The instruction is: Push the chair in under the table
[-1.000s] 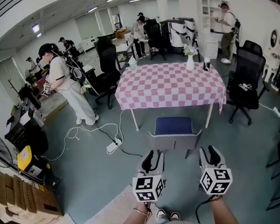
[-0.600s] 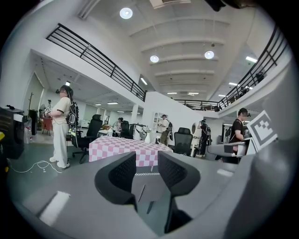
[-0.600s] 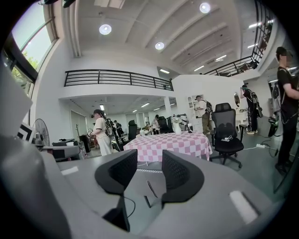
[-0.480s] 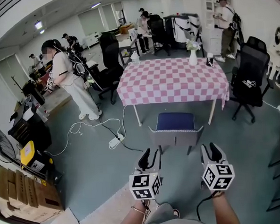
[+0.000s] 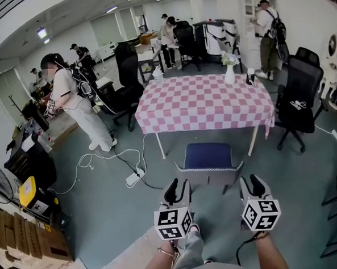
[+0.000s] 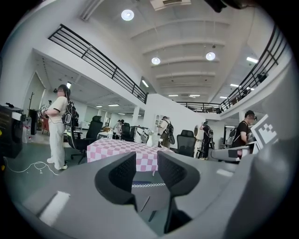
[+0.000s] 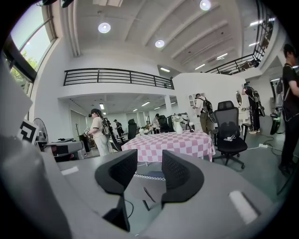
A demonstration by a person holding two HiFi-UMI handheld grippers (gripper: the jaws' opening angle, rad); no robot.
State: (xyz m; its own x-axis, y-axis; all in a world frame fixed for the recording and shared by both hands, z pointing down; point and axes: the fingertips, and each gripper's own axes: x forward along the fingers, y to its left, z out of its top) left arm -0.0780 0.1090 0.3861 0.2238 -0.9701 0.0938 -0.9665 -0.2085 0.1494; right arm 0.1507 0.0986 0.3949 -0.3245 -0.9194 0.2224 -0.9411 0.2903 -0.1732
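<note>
While both grippers hang side by side at about the height of the chair's back, the chair (image 5: 208, 155) stands just ahead of them, its grey backrest toward them and its blue seat toward the surface (image 5: 203, 103); the left gripper (image 5: 178, 187) faces the backrest's left end and the right gripper (image 5: 252, 184) its right end, near it, with no contact that I can make out; the left gripper's jaws stand apart and are closing a little with nothing between them; the right gripper's jaws are spread and empty too; the chair sits between the surface's two near legs, its seat out from under the pink checked cloth; a white vase (image 5: 229, 75) stands at the far edge of that cloth; a black office chair (image 5: 300, 94) waits at the right end; a white cable (image 5: 110, 157) trails over the grey floor at the left, where a person (image 5: 69, 94) in light clothes stands; two bare forearms (image 5: 273, 258) reach forward, both grippers pointing roughly level at the chair.
</note>
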